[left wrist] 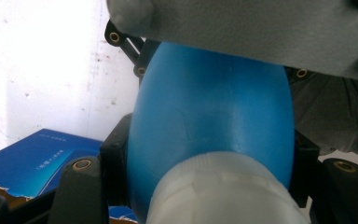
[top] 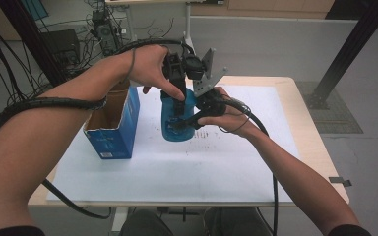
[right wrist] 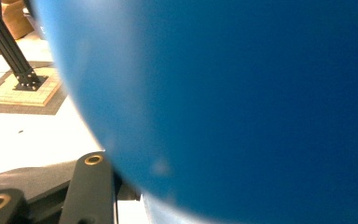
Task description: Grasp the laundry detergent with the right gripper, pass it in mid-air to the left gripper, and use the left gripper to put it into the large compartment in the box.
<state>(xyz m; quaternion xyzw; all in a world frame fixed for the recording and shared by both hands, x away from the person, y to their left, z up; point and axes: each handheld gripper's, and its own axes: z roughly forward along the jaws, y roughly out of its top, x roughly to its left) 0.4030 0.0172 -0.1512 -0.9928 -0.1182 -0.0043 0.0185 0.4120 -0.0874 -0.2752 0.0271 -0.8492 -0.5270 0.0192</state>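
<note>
A blue bottle (top: 177, 125) with a white cap stands upright on the white mat, near the table's middle. My left gripper (top: 178, 100) comes down from above and is shut on the bottle's upper part. In the left gripper view its black jaws flank the blue body (left wrist: 209, 107) just beyond the white cap (left wrist: 223, 191). My right gripper (top: 186, 123) reaches in from the right and is shut on the bottle's lower body. Seen from the right gripper view, the blue body (right wrist: 242, 93) sits very close against one black jaw at the lower left.
An open blue cardboard box (top: 113, 128) stands left of the bottle, close to the left forearm; its side (left wrist: 37, 163) is also in the left gripper view. A white mat (top: 236, 162) covers the wooden table (top: 320, 152). Cables trail from both grippers.
</note>
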